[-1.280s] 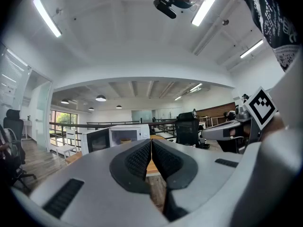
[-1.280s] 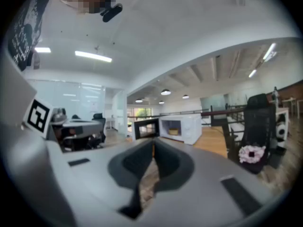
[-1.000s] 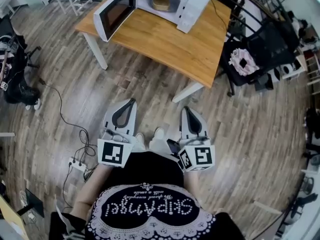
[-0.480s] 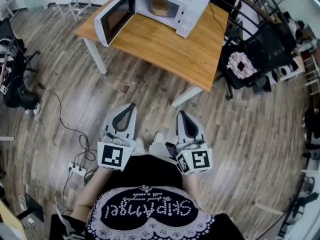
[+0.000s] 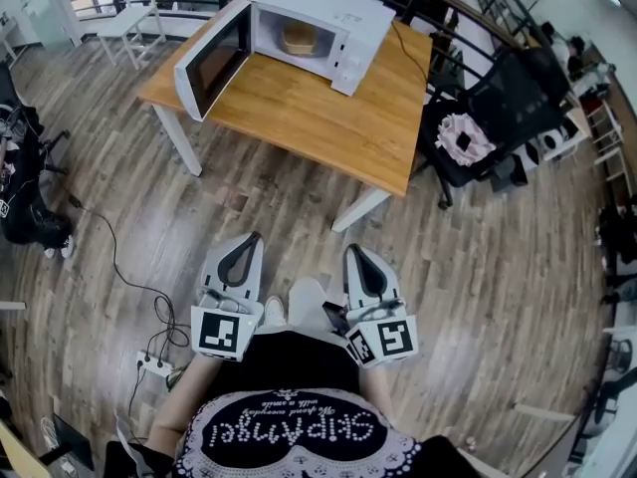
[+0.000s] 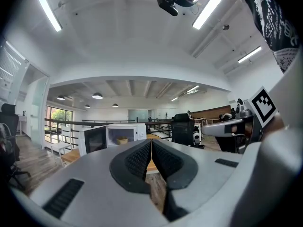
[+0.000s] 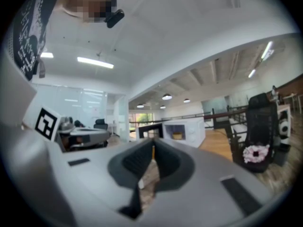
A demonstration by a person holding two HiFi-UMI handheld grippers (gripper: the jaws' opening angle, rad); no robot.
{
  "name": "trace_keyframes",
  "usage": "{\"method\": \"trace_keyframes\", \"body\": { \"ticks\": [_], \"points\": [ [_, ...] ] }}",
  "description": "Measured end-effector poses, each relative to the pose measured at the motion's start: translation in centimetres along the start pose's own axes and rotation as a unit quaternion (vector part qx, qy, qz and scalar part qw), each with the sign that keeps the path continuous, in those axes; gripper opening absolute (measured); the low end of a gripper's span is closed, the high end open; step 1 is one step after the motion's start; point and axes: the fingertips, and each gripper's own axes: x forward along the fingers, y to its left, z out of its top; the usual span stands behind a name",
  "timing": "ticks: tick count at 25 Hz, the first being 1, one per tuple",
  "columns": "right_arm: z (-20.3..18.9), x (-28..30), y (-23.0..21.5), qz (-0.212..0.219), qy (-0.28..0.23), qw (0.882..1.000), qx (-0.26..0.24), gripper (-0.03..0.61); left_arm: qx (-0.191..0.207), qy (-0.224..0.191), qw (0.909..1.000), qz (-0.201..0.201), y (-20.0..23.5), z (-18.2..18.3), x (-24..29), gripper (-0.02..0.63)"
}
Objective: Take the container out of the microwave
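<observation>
Sitting upright in open microwave (image 5: 338, 3), tan container (image 5: 297, 38), axis unclear

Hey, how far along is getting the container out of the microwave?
Done: the microwave door stands open. In hand: nothing; left claw and right claw are shut and empty, well short of the table. Left: reach in, grip the container inside the microwave, lift it out.
</observation>
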Motion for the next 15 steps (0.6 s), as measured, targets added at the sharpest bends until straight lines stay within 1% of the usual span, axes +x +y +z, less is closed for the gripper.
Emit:
{"method": "trace_keyframes", "body": {
  "ticks": [8, 15],
  "points": [
    [0.1, 0.4, -0.7, -0.008, -0.003, 1.000, 0.001, 0.034, -0.002, -0.001, 1.0000, -0.007, 0.1, 0.0, 1.2, 0.026],
    [0.1, 3.4, -1.8, -0.004, 0.000, 1.000, -0.004, 0.034, 0.001, 0.001, 1.0000, -0.005, 1.5, -0.3, 3.7, 0.028]
  ]
}}
